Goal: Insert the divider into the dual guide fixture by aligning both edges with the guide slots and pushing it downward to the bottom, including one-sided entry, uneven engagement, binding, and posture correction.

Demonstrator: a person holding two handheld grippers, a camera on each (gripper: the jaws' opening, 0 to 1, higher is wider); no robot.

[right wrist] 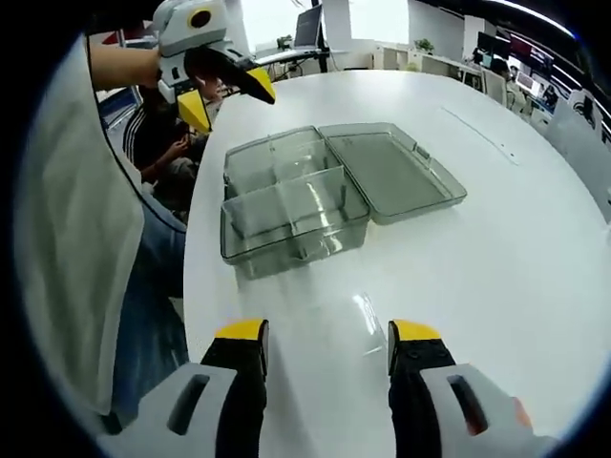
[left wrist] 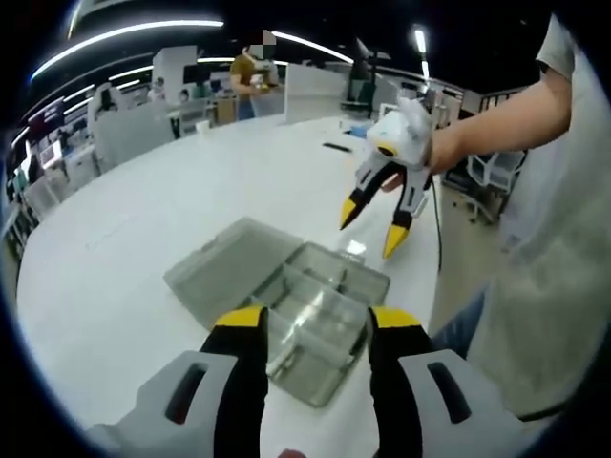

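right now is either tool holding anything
Nothing is held: the left tool and the right tool are both open and empty above the clear plastic compartment box.

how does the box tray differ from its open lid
The tray is deeper, with tall walls, while the lid is a shallow panel lying flat on the white table. The tray is split into compartments by inner walls; the lid is one undivided space. Both are clear grey-tinted plastic, of about the same outline, and joined along one edge.
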